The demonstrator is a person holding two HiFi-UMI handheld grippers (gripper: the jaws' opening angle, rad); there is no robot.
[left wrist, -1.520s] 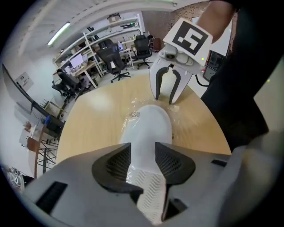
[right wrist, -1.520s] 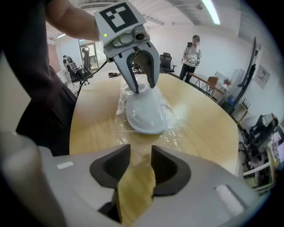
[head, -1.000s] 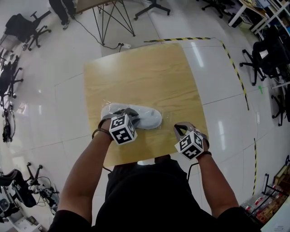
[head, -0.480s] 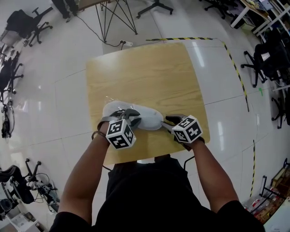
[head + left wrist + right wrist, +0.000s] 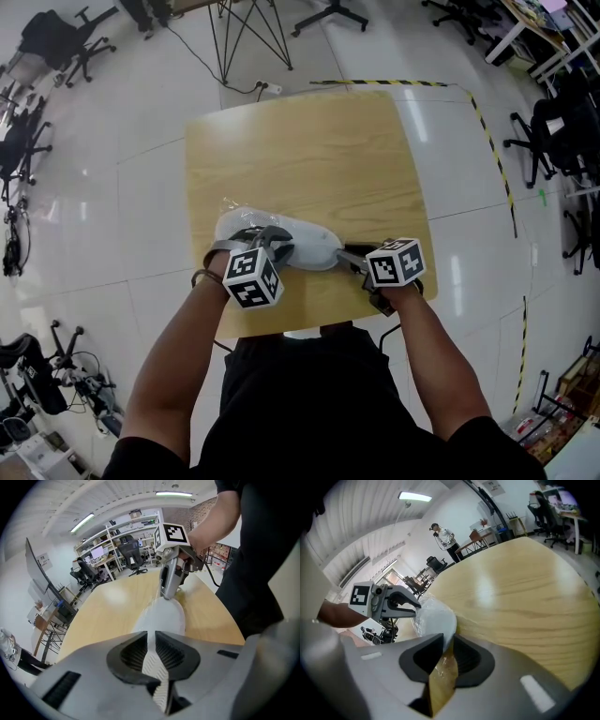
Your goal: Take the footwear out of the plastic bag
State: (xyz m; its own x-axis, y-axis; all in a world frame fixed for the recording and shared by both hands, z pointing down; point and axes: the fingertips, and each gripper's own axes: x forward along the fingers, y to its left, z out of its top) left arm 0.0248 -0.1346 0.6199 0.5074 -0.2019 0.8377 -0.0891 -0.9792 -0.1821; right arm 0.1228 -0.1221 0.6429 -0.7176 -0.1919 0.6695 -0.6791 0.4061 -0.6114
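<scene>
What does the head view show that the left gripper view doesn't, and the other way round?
Only the head view: the whole wooden table from above and the striped tape on the floor.
Only the left gripper view: the left gripper with its jaws closing on the shoe's ribbed sole, plus ceiling lights and shelves.
Both: the white shoe in its clear bag, and the right gripper at its far end, jaws closing with bag film between them.

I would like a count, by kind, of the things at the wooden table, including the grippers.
table: 1
white slipper: 1
plastic bag: 1
grippers: 2, left gripper closing on the white slipper, right gripper closing around the plastic bag
total: 5
</scene>
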